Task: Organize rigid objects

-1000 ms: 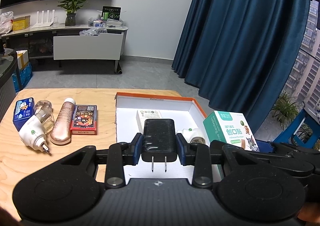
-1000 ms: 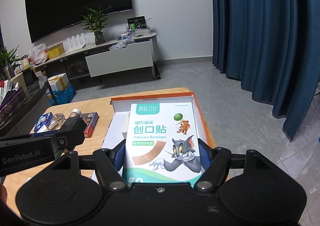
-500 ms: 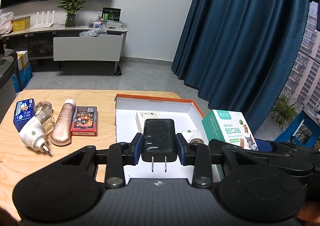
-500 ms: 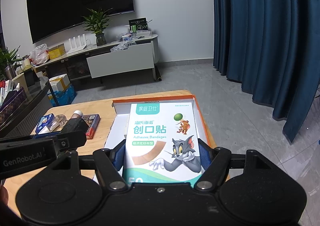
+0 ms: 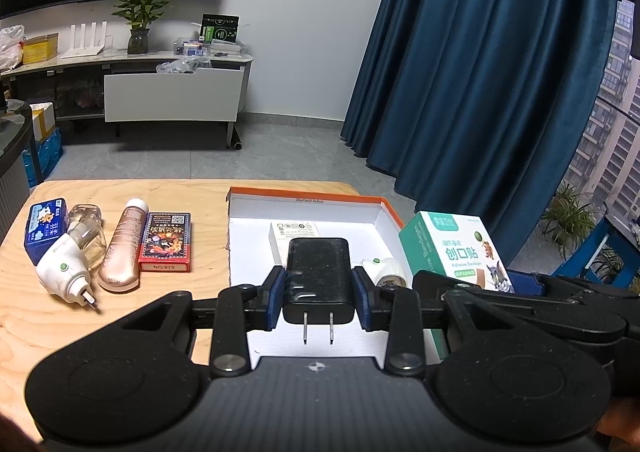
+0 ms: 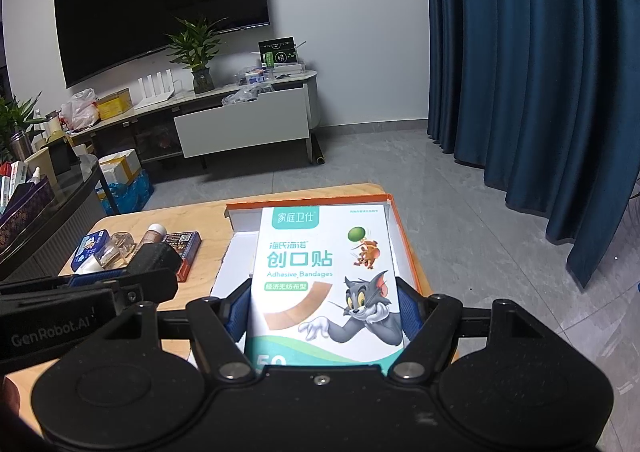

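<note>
Black and glossy, the charger (image 5: 319, 279) sits clamped between the blue pads (image 5: 275, 302) of the left hand-held gripper (image 5: 319, 304), prongs toward the camera, held above the open box (image 5: 308, 199) with its orange rim and white floor. The right hand-held gripper (image 6: 323, 312) is closed on a bandage carton (image 6: 326, 276), its pads pressed against both long sides, the carton over the right part of the box. Inside the box lie a white packet (image 5: 296, 229) and a small white plug-in device (image 5: 386, 270). On the wooden counter (image 5: 120, 320), left of the box, lie a card deck (image 5: 166, 242), a rose-gold tube (image 5: 124, 248), a clear bottle (image 5: 86, 230), a blue tin (image 5: 43, 230) and a white plug-in unit (image 5: 64, 272), close together.
</note>
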Demonstrator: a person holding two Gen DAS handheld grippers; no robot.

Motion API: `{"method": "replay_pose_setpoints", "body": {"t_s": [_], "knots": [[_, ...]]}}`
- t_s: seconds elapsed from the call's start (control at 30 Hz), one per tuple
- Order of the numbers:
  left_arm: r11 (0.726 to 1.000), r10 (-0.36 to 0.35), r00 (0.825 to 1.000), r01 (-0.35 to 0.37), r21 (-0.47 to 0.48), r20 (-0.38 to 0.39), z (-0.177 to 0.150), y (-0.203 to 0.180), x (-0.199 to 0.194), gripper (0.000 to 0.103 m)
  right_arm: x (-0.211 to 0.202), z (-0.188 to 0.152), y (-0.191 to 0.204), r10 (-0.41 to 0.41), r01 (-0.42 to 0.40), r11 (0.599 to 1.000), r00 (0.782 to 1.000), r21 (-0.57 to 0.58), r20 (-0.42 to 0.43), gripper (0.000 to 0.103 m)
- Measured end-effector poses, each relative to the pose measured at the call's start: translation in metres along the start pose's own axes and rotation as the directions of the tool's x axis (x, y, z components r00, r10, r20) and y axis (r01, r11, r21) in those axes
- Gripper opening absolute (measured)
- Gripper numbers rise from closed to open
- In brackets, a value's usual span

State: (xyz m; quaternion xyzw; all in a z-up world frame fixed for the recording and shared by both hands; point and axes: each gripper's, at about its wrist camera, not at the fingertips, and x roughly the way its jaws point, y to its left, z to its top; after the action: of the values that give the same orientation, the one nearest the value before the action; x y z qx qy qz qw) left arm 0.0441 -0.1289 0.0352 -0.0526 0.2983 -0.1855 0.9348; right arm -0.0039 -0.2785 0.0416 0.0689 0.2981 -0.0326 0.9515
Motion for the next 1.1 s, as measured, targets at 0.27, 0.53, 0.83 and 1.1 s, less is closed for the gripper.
{"method": "replay_pose_setpoints", "body": {"t_s": [0.27,0.53,0.83,1.1], "knots": [[1.000,-0.003,1.000,0.003,0.006,-0.001,0.001,0.000,0.001,0.036,0.003,0.003,-0.003,0.000,0.000,1.000,1.000,-0.002,-0.005,0.084],[1.000,-0.002,1.000,0.002,0.017,-0.007,0.002,-0.001,0.006,0.036,0.016,0.011,-0.002,-0.007,0.007,1.000,1.000,-0.018,-0.028,0.084],[1.000,0.003,1.000,-0.002,0.026,-0.017,0.005,-0.002,0.011,0.036,0.038,0.024,-0.003,-0.019,0.017,0.999,0.998,-0.035,-0.056,0.084],[0.999,0.000,1.000,0.001,0.033,-0.026,0.007,-0.005,0.017,0.036,0.051,0.033,-0.003,-0.026,0.022,0.998,0.998,-0.058,-0.062,0.084]]}}
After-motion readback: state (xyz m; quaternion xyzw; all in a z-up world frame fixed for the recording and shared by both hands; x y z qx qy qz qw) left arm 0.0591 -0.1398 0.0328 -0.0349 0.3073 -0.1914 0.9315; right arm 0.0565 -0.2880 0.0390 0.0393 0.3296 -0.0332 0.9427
